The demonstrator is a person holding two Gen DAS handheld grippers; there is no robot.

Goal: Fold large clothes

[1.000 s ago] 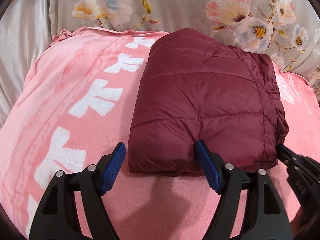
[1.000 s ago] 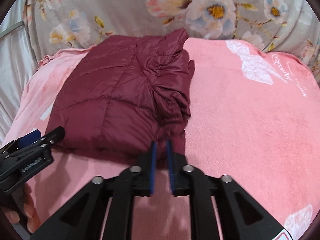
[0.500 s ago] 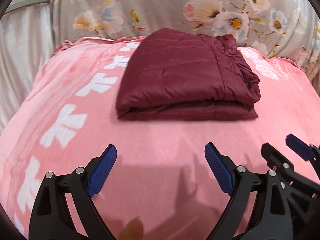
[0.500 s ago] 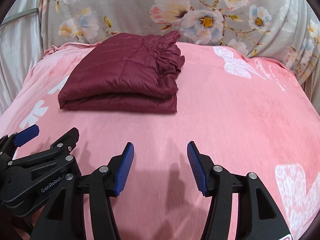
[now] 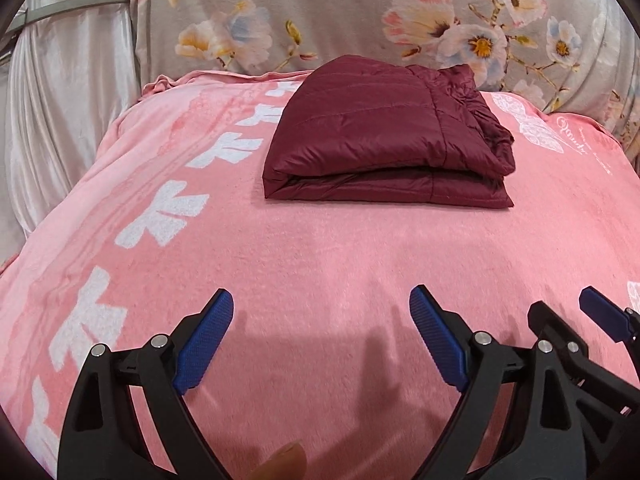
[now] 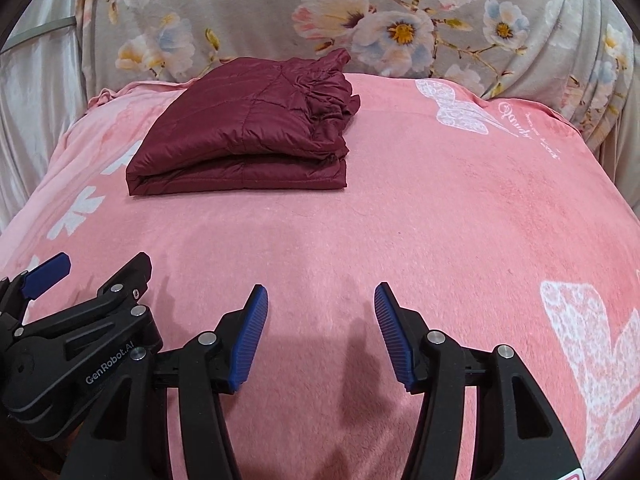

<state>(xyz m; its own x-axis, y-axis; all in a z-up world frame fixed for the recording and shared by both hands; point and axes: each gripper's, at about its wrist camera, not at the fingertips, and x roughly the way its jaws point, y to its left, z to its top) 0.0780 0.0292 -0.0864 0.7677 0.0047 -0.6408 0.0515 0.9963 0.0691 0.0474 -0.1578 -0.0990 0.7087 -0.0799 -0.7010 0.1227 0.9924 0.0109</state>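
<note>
1. your left gripper [image 5: 320,336] sits at the bottom of the left wrist frame, its blue pads [image 5: 204,344] spread wide, gripping nothing, over bare pink blanket [image 5: 320,248].
2. your right gripper [image 6: 320,332] is at the bottom of the right wrist frame, fingers likewise released and empty.
3. each gripper shows in the other's view: the right one at the lower right edge of the left frame, the left one at the lower left of the right frame, side by side.
4. the maroon puffer jacket [image 5: 384,148] lies folded in a flat stack in the upper centre of the left frame, upper left of centre in the right frame, well apart from both grippers.
5. behind it, a floral cover [image 5: 360,12] fills the top.
</note>
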